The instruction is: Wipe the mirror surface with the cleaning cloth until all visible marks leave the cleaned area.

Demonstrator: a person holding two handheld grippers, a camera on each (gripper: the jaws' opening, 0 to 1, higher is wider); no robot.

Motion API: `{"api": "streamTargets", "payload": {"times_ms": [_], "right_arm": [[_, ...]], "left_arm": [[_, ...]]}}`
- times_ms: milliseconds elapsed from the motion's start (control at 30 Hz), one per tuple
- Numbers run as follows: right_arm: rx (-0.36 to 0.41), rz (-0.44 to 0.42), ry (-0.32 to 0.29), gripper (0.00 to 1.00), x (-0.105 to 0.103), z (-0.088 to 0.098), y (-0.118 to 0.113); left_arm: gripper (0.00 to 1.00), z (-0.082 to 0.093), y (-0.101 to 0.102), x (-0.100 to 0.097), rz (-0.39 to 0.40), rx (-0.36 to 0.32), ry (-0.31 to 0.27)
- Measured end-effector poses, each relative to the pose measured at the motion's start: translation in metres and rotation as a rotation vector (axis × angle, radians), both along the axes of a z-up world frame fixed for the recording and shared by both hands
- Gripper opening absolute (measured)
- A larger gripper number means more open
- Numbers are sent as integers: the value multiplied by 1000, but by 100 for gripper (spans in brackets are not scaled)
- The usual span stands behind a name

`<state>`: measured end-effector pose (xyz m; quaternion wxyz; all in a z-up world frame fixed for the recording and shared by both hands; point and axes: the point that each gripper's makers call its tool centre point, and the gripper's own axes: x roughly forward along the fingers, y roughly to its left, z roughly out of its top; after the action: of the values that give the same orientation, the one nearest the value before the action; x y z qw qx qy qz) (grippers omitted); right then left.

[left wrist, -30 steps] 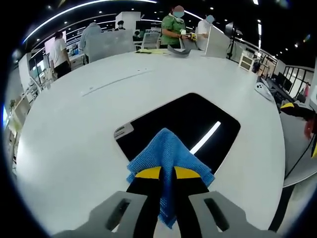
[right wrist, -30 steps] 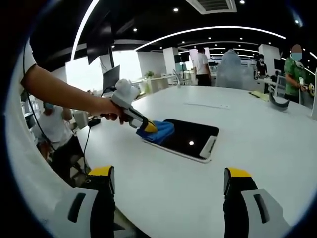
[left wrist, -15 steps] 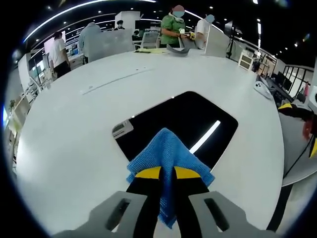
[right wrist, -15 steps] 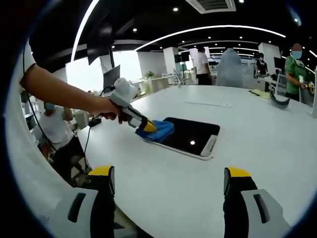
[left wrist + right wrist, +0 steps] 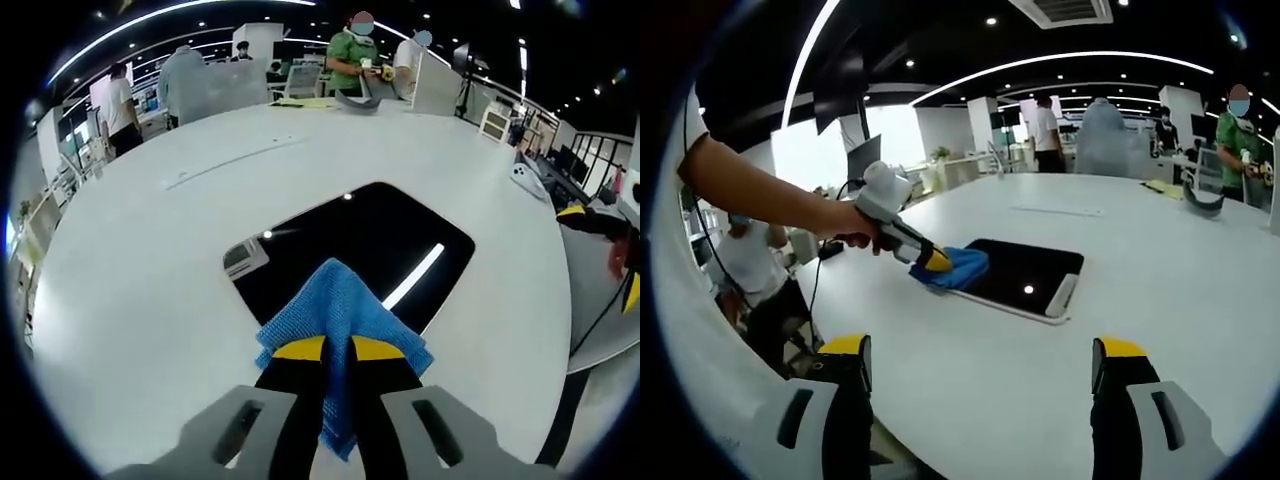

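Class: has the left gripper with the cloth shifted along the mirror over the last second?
Yes. In the right gripper view, the left gripper and cloth slid slightly toward the mirror's near-left edge.

A broad white round table stood in an open office. Curved light strips and small spotlights ran across the dark ceiling. Beyond the table's far edge stood people, desks and a bright window.

Mirror's near edge hidden under blue cloth — cloth's tail between gripper jaws
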<state>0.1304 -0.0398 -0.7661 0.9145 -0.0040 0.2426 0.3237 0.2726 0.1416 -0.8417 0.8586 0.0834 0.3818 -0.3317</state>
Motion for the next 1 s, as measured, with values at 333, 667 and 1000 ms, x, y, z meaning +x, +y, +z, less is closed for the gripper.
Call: {"api": "streamTargets", "payload": {"times_ms": [333,667,1000], "right_arm": [[-1,20,7,91,2,0,2],[15,17,-2,91,10,6,-1],[18,12,-2,91,11,6,-3]], "left_arm": [[10,0,-4,-3,-57,9,38],[11,0,-9,-3,-47,11,41],[11,0,-18,-2,-53,8,52]]}}
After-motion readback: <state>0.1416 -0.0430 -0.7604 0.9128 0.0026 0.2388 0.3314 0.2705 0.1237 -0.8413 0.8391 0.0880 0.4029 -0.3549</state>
